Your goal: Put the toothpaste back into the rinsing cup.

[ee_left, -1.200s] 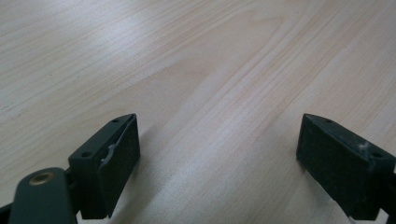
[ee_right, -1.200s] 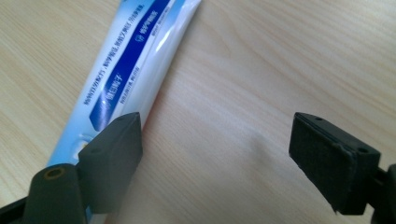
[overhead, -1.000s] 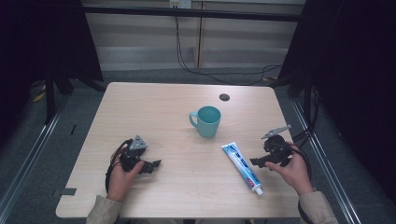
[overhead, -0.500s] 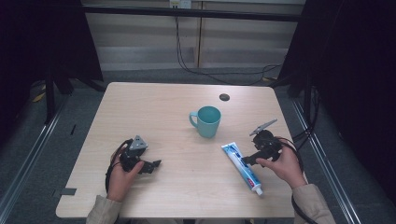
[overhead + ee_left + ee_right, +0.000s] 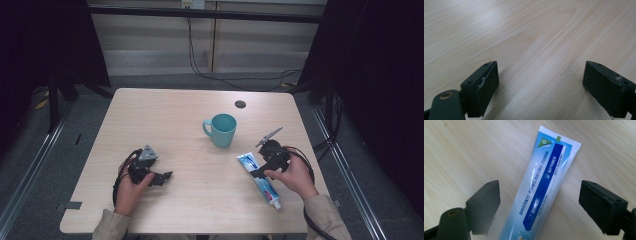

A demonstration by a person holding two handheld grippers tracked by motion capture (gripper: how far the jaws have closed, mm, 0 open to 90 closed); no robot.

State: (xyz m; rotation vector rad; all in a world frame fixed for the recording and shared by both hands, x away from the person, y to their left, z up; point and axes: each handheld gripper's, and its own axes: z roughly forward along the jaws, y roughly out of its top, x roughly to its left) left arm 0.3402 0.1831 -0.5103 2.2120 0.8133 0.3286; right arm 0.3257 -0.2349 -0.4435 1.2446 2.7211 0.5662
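A blue and white toothpaste tube (image 5: 260, 181) lies flat on the wooden table (image 5: 190, 115) at the right, its white cap toward the front edge. My right gripper (image 5: 256, 172) hovers over the tube's flat end, open. In the right gripper view the tube (image 5: 541, 185) runs between the two black jaws of my right gripper (image 5: 539, 207), touching neither. A teal mug (image 5: 222, 129) stands upright near the table's middle. My left gripper (image 5: 166, 178) rests at the front left, open, and the left gripper (image 5: 541, 87) has bare wood between its jaws.
A small dark round disc (image 5: 240, 104) lies on the table behind the mug. Black cables trail from both grippers. Metal rails run along the floor on both sides of the table.
My right gripper has moved left from the table's right edge to over the toothpaste tube. The left gripper has stayed where it was.
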